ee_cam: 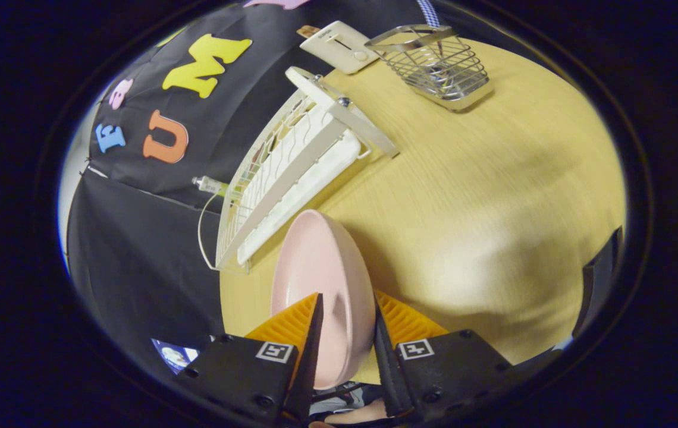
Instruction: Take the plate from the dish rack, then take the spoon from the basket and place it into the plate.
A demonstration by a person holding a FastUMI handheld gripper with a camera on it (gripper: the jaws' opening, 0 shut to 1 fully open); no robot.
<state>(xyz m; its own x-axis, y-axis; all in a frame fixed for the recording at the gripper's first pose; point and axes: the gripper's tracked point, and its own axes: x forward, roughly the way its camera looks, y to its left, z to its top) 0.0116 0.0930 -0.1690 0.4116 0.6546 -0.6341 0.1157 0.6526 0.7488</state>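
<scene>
A pale pink plate (321, 279) stands on edge between my two orange fingers, and my gripper (348, 315) is shut on its rim. The plate hangs above the yellow wooden table (482, 196), clear of the white wire dish rack (291, 172) just beyond it. Farther off, past the rack, stands a silver wire basket (434, 65) on the table. I cannot make out a spoon inside it from here.
A white flat device (339, 46) lies beside the basket at the table's far edge. A white cable (201, 232) hangs off the rack's near corner over the black cloth wall. Open tabletop stretches on the side of the plate away from the rack.
</scene>
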